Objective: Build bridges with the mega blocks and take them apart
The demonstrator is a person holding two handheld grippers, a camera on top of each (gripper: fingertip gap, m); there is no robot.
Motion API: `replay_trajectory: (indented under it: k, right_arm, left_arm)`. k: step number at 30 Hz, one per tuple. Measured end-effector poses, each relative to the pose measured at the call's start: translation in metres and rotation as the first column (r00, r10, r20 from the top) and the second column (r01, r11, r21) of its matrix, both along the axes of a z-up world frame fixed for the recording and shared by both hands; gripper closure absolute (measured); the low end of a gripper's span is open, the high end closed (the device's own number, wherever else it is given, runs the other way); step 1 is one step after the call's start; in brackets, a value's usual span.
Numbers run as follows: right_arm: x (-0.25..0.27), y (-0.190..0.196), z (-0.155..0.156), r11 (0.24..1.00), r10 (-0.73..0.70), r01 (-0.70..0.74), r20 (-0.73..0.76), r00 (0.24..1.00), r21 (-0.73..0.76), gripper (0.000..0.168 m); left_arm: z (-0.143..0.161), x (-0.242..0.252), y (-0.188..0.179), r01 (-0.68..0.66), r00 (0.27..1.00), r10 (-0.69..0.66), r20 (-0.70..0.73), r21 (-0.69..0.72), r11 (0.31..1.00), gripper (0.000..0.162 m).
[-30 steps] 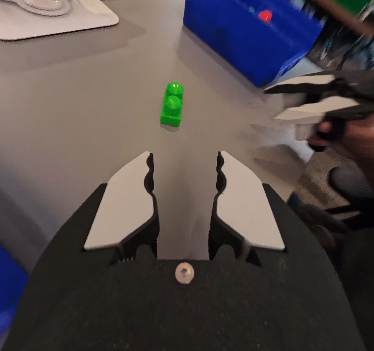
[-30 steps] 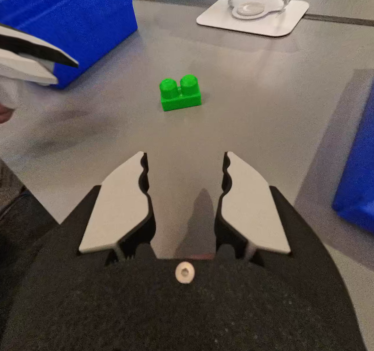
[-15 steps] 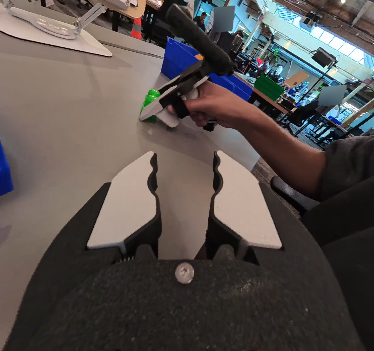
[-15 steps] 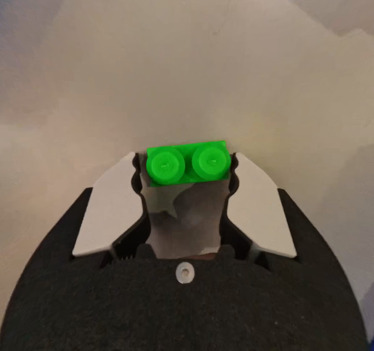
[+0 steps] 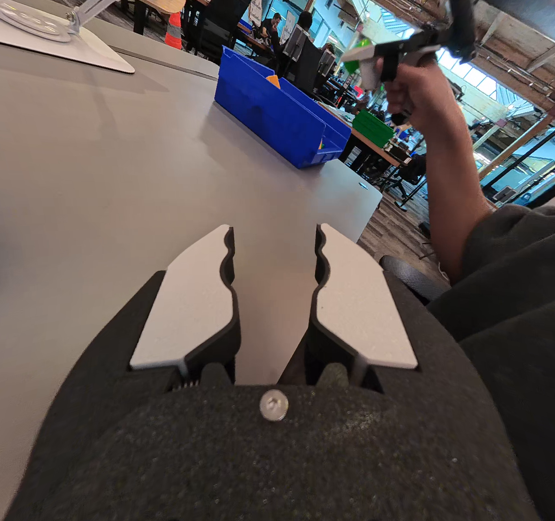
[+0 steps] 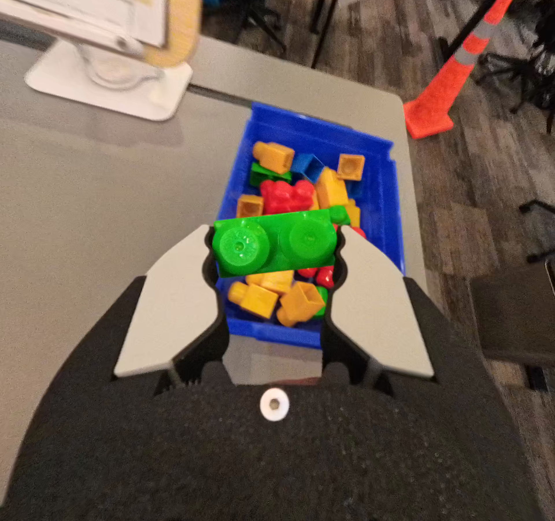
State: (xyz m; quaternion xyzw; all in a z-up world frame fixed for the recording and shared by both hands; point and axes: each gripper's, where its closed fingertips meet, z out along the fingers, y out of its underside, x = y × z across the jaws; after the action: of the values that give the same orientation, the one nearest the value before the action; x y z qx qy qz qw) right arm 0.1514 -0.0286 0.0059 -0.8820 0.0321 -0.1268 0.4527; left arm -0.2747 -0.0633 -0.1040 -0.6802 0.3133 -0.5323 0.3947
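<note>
A: Where's the green block (image 6: pixel 274 244)?
B: Centre of the right wrist frame, clamped by the right gripper (image 6: pixel 274 247) jaws above the blue bin (image 6: pixel 386 206) of blocks.
A: And the left gripper (image 5: pixel 274 254)?
B: Lower centre, jaws apart, empty, over the grey desk (image 5: pixel 105 176).

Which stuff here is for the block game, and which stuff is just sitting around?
For the block game:
- green block, pinched in the right hand-held gripper
- blue bin full of loose blocks
- left hand-held gripper, open with nothing in it

Just sitting around:
- white stand base on the grey table
- orange traffic cone on the floor
</note>
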Motion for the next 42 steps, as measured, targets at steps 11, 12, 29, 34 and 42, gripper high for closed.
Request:
replay_trajectory:
  k: [11,12,29,34,42]
  right_arm:
    - [0.042,-0.008,-0.146,0.808,0.130,-0.150,-0.076,0.989,-0.570,0.092]
    - [0.044,-0.006,-0.153,0.787,0.150,-0.144,-0.041,0.988,-0.600,0.092]
    - [-0.196,-0.041,-0.097,0.793,0.503,-0.391,-0.142,0.852,0.467,0.099]
    - [-0.217,-0.048,-0.108,0.841,0.440,-0.376,-0.089,0.894,0.388,0.103]
    - [-0.211,-0.053,-0.106,0.838,0.418,-0.345,-0.090,0.904,0.423,0.106]
  left_arm:
    - [0.001,0.031,-0.014,0.099,0.995,-0.099,-0.018,0.024,0.995,0.111]
    - [0.001,0.033,-0.015,0.109,0.994,-0.108,-0.020,0.031,0.994,0.111]
    - [0.015,0.020,-0.005,-0.076,0.996,0.083,-0.023,0.217,0.973,0.100]
    - [0.018,-0.014,0.023,-0.323,0.934,0.353,-0.049,0.302,0.897,0.099]
    - [0.023,-0.042,0.033,-0.493,0.803,0.593,-0.066,0.486,0.721,0.102]
